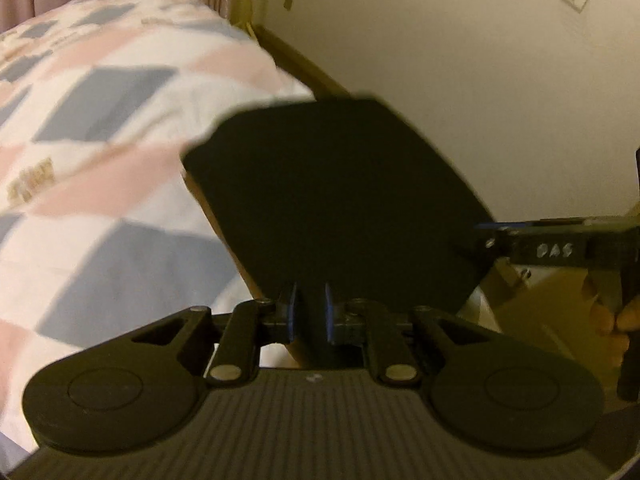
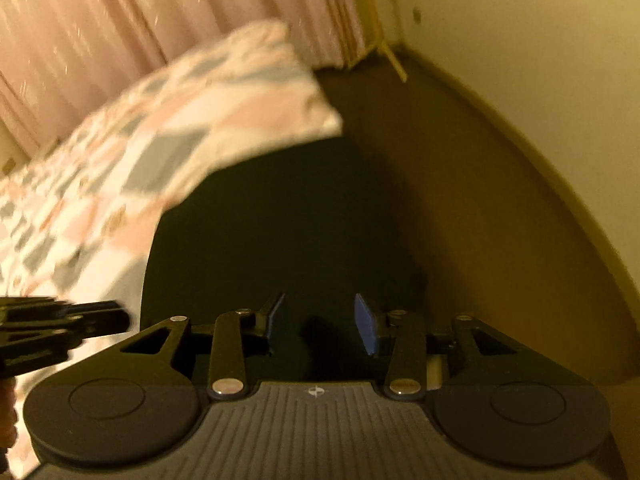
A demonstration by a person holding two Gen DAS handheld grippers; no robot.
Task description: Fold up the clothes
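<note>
Pink curtains (image 2: 120,28) and a patterned quilt (image 1: 100,120) on the bed are smeared by blur. Black cloth (image 1: 340,192) hangs beside the bed's edge, its shape and lower part unreadable. Left gripper (image 1: 311,314) is narrow, clamping the cloth; right gripper (image 2: 320,320) stands moderately apart, any contact hidden in darkness.

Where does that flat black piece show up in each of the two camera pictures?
Left wrist view: the black piece fills the centre, above the left gripper.
Right wrist view: it sits centre, ahead of the right gripper.
Shared landmark: the patterned quilt at its upper left.
</note>
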